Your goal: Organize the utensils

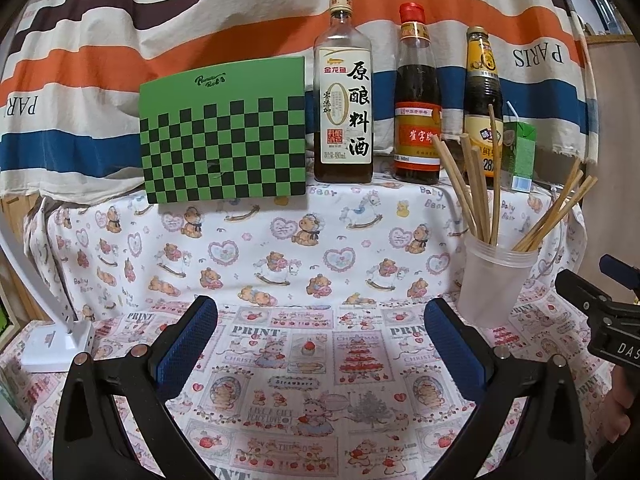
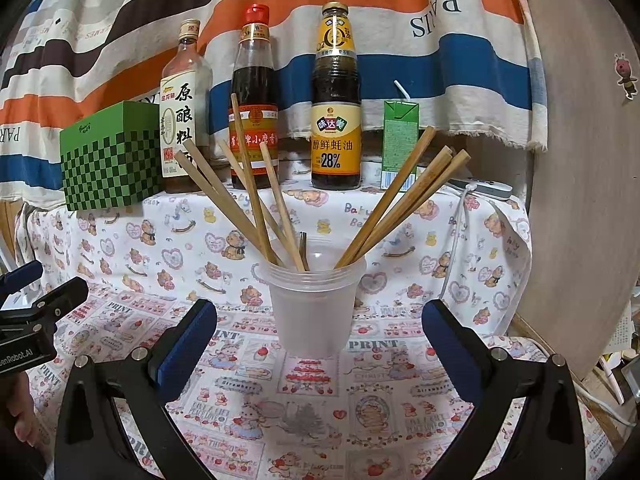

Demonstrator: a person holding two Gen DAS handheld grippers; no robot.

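Note:
A translucent plastic cup stands upright on the patterned tablecloth and holds several wooden chopsticks fanned to both sides, plus a small metal fork. My right gripper is open and empty, its blue pads either side of the cup's base, a little nearer me. In the left wrist view the cup with its chopsticks stands to the right. My left gripper is open and empty over bare cloth, left of the cup.
A green checkered box, three sauce bottles and a green drink carton stand at the back on a raised ledge. A white lamp base sits at the left. A cable and white device lie at the right.

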